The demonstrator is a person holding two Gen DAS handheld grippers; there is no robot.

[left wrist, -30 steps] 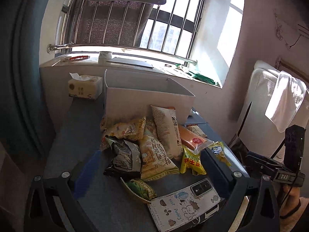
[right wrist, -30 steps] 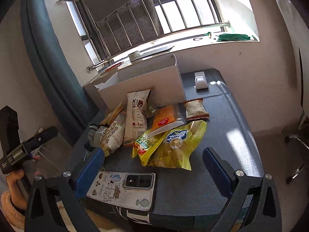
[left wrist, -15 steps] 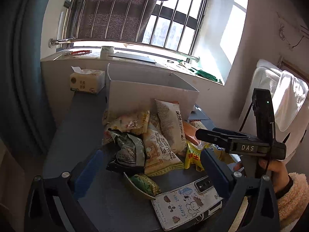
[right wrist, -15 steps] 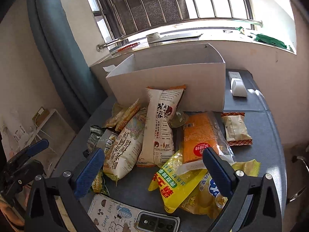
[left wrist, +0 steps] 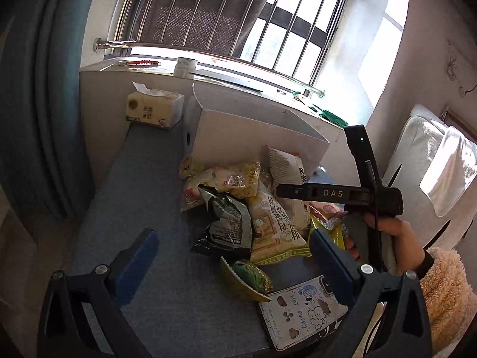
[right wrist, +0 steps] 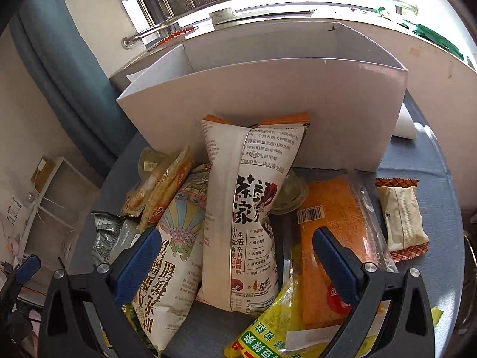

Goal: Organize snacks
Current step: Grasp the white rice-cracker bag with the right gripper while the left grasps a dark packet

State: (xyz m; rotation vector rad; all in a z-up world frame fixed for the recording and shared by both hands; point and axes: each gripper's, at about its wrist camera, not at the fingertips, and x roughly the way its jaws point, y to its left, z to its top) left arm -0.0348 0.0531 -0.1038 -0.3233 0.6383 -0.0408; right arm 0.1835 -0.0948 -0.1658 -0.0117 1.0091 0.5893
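Right wrist view: right gripper [right wrist: 235, 264] with jaws spread wide, straddling the tall white snack bag [right wrist: 247, 208]; nothing clamped.
Left wrist view: left gripper [left wrist: 232, 256] likewise spread apart, holding nothing, hovering short of the pile near the dark foil bag [left wrist: 228, 226].
Target location: white bag stands leaning against the front wall of the white cardboard box [right wrist: 268, 95], on top of the heap, on the grey table [left wrist: 143, 173].
Step in hand (judgement): first pick, white bag to box.
Technique: close across the bag's mid-body, not the crimped top; squeeze gently (puffed bag, will slip or crush); lift clear of the box wall before moving over it.
Risk: cream fan-print bag [right wrist: 176, 247] touches it and may drag along.
Count, boxes: 1.
Count, snack packs: about 9 visible (overlap, not certain).
Count, phones: 1, phone [left wrist: 301, 313] at the near edge.
Count, tissue packs: 1, tissue pack [left wrist: 153, 110].
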